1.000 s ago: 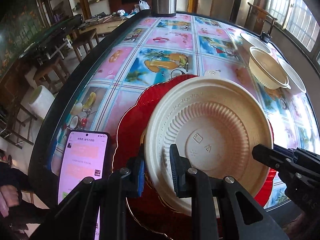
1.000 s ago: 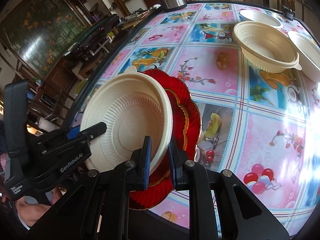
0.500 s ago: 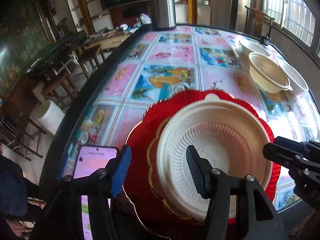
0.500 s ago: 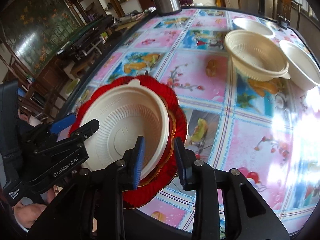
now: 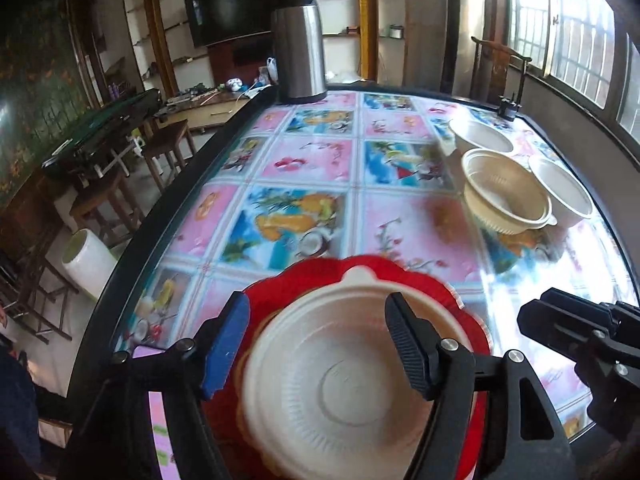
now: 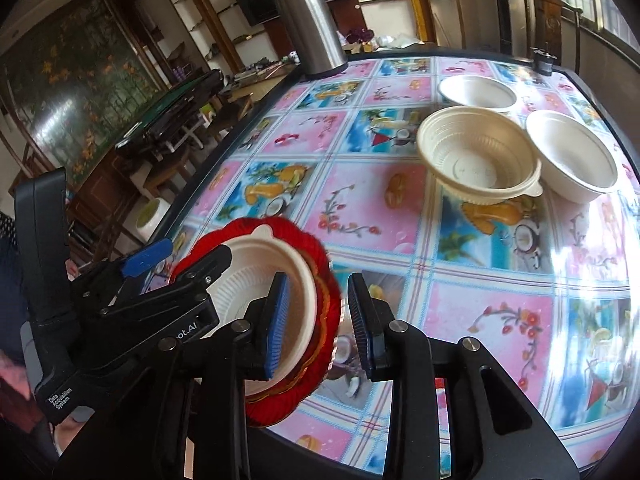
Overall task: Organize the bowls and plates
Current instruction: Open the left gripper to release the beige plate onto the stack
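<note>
Both the left gripper (image 5: 314,344) and right gripper (image 6: 316,320) are wide apart, holding nothing; lift away slowly so the cream plate (image 5: 340,380) stays flat on the red plate (image 5: 420,280); go for the bowls (image 6: 480,156) next.

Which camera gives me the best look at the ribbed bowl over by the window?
The right wrist view: the ribbed bowl sits unobstructed, its inside and rim tab clear, between two white bowls. The left wrist view shows it smaller, at a flatter angle and slightly blurred.

We are seeing daylight coming through windows (image 5: 576,40) at two o'clock, wooden stools (image 5: 168,148) standing at nine, shelves (image 5: 352,20) lining twelve.
</note>
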`<state>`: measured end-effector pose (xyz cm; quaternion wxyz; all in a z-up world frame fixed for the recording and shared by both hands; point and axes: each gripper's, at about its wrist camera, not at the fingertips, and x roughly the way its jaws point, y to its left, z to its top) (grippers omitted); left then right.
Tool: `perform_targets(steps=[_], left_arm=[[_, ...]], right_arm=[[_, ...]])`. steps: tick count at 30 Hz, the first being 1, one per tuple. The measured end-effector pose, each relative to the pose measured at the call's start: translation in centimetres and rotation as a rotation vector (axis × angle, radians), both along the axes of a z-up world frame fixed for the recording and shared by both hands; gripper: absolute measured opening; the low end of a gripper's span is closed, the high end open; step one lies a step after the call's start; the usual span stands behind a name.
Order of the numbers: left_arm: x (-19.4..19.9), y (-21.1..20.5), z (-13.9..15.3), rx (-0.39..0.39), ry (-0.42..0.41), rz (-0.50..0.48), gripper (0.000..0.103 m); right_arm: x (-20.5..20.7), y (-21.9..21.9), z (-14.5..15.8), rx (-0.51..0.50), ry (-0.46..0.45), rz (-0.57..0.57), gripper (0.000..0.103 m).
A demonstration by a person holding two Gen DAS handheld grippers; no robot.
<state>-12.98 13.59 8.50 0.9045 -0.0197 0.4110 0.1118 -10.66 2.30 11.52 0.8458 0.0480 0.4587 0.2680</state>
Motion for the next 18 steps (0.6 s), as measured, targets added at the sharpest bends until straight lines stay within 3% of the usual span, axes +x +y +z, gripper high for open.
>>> perform_targets(steps=[18], left_arm=[[5.5,-5.0,0.9,0.024,-0.007,-0.092,0.070]], right_arm=[[4.3,-5.5,0.4,0.037,0.009,-0.137,0.030]])
